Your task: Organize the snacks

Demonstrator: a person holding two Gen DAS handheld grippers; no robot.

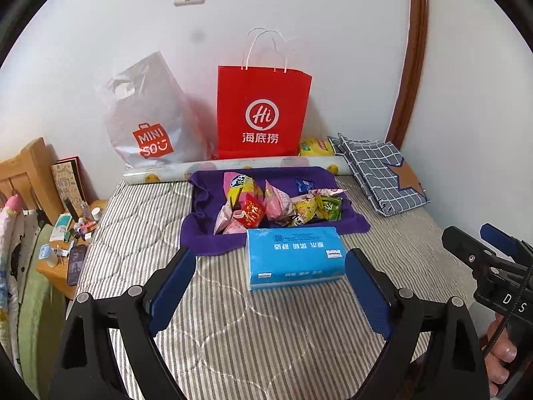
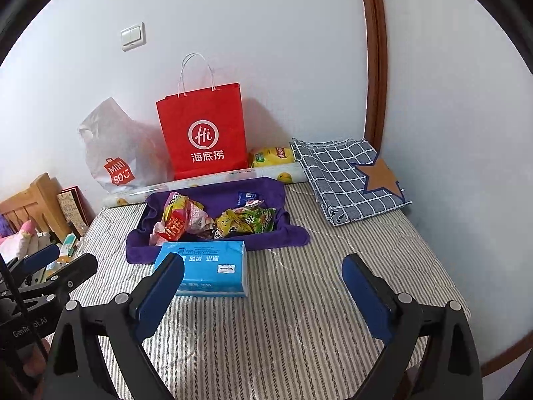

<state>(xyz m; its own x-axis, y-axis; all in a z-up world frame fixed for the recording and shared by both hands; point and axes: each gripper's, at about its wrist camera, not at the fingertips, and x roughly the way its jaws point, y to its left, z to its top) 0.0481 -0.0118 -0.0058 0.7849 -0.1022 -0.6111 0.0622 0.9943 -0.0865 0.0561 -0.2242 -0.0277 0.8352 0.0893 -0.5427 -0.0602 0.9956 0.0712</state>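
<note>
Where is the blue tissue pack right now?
In both views the blue tissue pack lies on the striped mattress, directly in front of the purple cloth holding the snacks.

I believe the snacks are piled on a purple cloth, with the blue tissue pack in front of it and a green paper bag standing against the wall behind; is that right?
Not quite: the paper bag against the wall is red, not green, as both wrist views show. The rest holds: the snacks lie on the purple cloth, with the blue tissue pack in front.
</note>
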